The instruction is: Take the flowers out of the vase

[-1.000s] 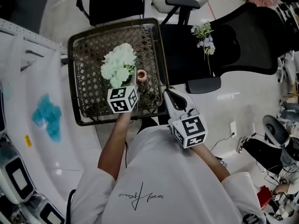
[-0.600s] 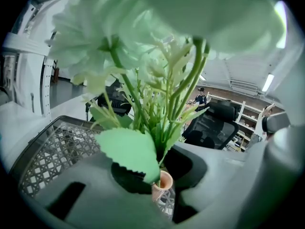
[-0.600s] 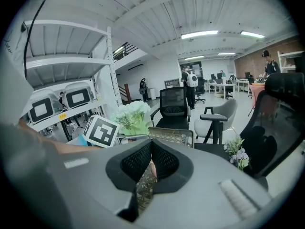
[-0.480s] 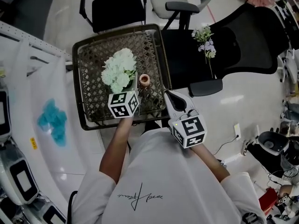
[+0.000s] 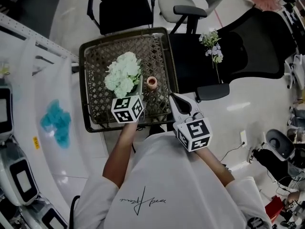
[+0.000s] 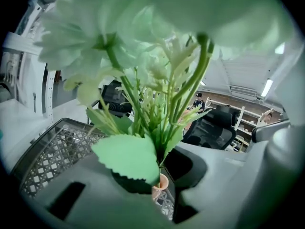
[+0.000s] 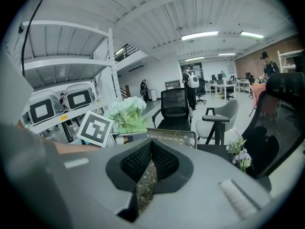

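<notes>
A bunch of white and pale green flowers point(image 5: 123, 73) is clamped by its stems in my left gripper point(image 5: 137, 93), which is shut on them. In the left gripper view the green stems point(image 6: 157, 123) run up from between the jaws, and the small terracotta vase point(image 6: 160, 186) stands below them. That vase point(image 5: 151, 82) sits on the woven wicker table point(image 5: 97, 61), just right of the bunch. My right gripper point(image 5: 172, 98) hovers at the table's near right corner, shut and empty, its tips point(image 7: 151, 147) meeting. The bunch point(image 7: 126, 111) also shows in the right gripper view.
A second sprig of small white and lilac flowers point(image 5: 213, 46) lies on the seat of a black office chair point(image 5: 248, 51) to the right of the table. More chairs point(image 5: 121, 6) stand behind the table. White shelving with machines point(image 5: 19, 142) runs along the left.
My left gripper has risen a little with the bunch of flowers. The right gripper has kept its place by the table's corner.
</notes>
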Demonstrator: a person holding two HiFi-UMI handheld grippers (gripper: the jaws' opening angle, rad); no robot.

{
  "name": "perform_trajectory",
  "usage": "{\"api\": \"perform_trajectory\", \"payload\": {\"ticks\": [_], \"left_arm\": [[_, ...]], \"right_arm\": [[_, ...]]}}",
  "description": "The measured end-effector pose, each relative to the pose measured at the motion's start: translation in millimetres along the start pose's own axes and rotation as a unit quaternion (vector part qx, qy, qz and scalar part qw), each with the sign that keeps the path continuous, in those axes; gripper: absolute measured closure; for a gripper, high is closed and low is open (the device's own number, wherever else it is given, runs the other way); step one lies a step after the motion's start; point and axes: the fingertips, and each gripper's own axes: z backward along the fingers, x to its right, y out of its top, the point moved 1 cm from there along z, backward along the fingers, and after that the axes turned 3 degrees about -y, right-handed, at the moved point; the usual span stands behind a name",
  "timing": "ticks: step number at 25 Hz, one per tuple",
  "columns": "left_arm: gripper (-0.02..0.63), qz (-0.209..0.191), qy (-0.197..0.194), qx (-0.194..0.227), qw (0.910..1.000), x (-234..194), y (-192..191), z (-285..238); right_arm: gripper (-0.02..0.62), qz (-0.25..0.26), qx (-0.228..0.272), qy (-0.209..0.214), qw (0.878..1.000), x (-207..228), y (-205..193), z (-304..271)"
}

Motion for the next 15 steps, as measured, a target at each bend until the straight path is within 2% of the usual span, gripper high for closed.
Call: {"api": "perform_trajectory", "payload": {"ticks": [15], "left_arm": [[0.548,0.000,0.002,0.007,1.0000,5,7,29]], "right_arm": [[0.589,-0.002,0.011,0.012,1.000,-17,-1,8]]}}
